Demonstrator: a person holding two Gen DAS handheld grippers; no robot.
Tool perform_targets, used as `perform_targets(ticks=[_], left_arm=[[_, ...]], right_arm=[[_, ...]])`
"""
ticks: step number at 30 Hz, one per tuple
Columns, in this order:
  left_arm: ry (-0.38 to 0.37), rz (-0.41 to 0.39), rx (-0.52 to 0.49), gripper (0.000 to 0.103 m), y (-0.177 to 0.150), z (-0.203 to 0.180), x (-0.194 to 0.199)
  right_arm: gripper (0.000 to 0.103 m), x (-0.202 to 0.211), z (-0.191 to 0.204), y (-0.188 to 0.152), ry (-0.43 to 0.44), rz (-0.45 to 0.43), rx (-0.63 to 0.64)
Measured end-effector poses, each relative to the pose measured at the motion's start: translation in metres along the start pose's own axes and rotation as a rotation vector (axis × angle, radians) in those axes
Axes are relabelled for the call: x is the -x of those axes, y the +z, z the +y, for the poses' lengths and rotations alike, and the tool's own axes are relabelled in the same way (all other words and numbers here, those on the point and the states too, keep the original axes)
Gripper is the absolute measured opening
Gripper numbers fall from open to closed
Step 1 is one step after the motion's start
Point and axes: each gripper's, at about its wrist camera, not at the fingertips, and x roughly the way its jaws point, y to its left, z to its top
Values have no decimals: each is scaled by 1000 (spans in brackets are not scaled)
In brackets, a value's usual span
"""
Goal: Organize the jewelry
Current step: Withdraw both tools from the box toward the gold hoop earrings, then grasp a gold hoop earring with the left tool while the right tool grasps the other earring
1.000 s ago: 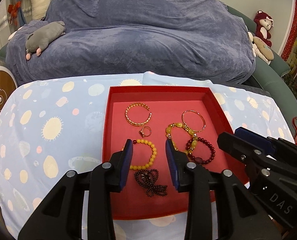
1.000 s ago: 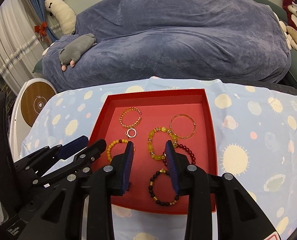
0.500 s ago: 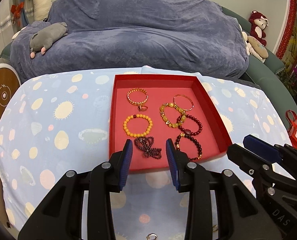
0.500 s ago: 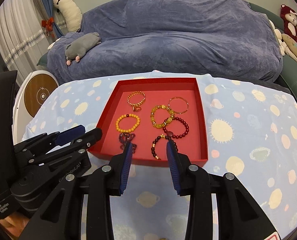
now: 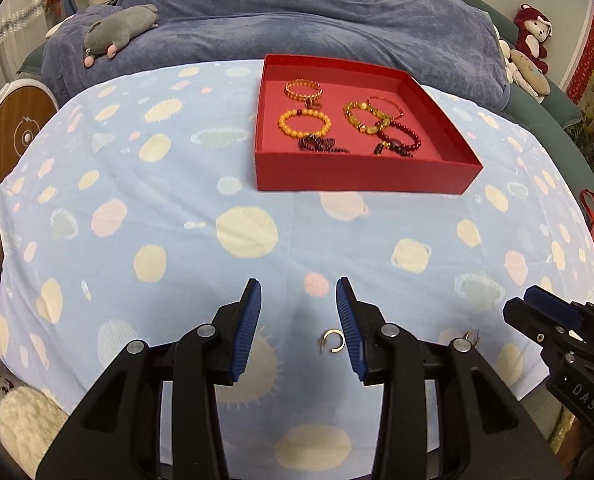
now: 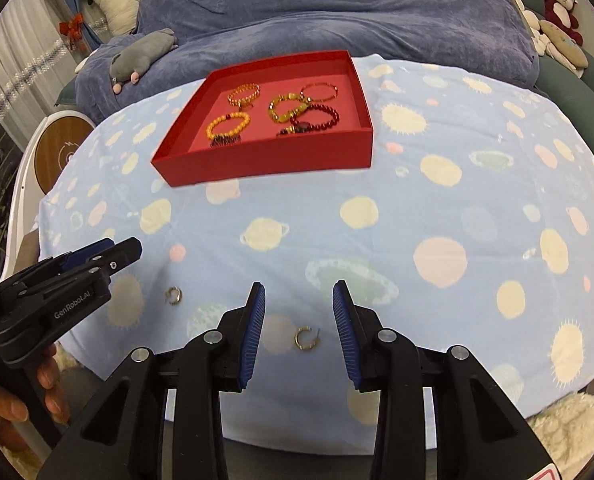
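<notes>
Left gripper [image 5: 298, 294] open, jaws just widened, hoop earring [image 5: 332, 340] between them, untouched. Right gripper [image 6: 298, 296] open over second earring [image 6: 305, 338]. Red tray [image 5: 361, 178] of bracelets at 12 o'clock.

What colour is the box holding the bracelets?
Red: the box shows best in the left wrist view.
</notes>
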Motion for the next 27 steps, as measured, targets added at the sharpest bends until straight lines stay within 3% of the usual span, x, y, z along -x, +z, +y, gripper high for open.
perform_targets(ticks=[11, 21, 27], left_arm=[[9, 18, 12, 39, -46, 0, -8], [7, 23, 20, 42, -53, 1, -11], [9, 24, 16, 42, -54, 1, -11]], right_arm=[[35, -25, -3, -35, -12, 49, -1], [35, -35, -2, -31, -18, 42, -7], [26, -39, -1, -31, -34, 41, -1]])
